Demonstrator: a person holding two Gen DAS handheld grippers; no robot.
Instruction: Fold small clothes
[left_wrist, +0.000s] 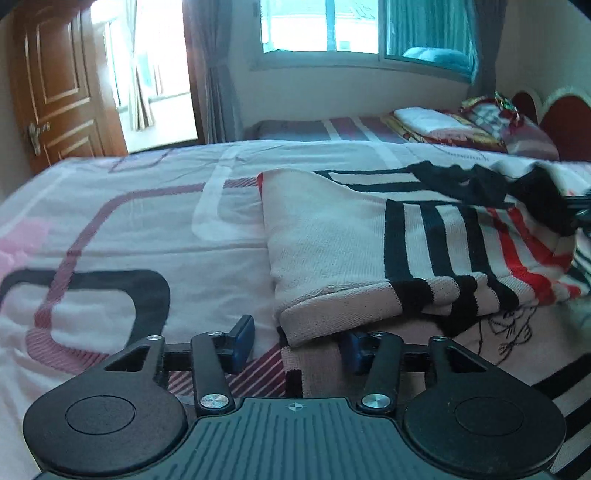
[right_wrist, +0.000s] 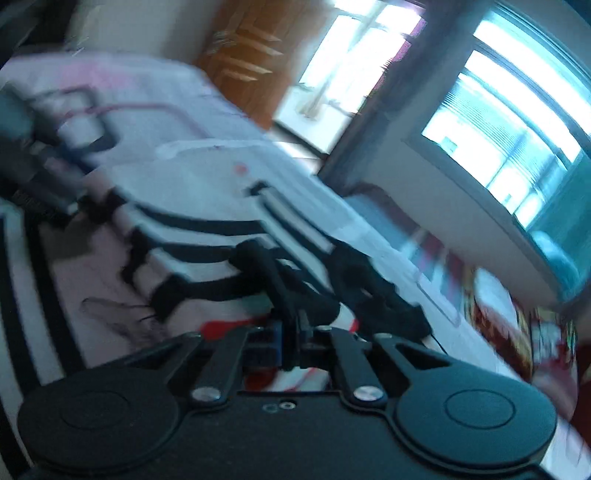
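Observation:
A small pink knit sweater (left_wrist: 332, 236) with black and red stripes lies partly folded on the bed (left_wrist: 129, 206). My left gripper (left_wrist: 297, 341) is open, its blue pads either side of the sweater's near folded edge, low over the bedspread. My right gripper (right_wrist: 291, 345) is shut on the sweater's black-and-red edge (right_wrist: 306, 295) and holds it lifted; this view is tilted and blurred. The right gripper shows in the left wrist view at the far right (left_wrist: 580, 210), at the raised dark part of the sweater.
The bed has a pink, white and black patterned cover. Folded blankets and clothes (left_wrist: 461, 122) lie at the far right by a red headboard (left_wrist: 565, 118). A wooden door (left_wrist: 62, 85) stands at the left, a window (left_wrist: 354, 29) behind.

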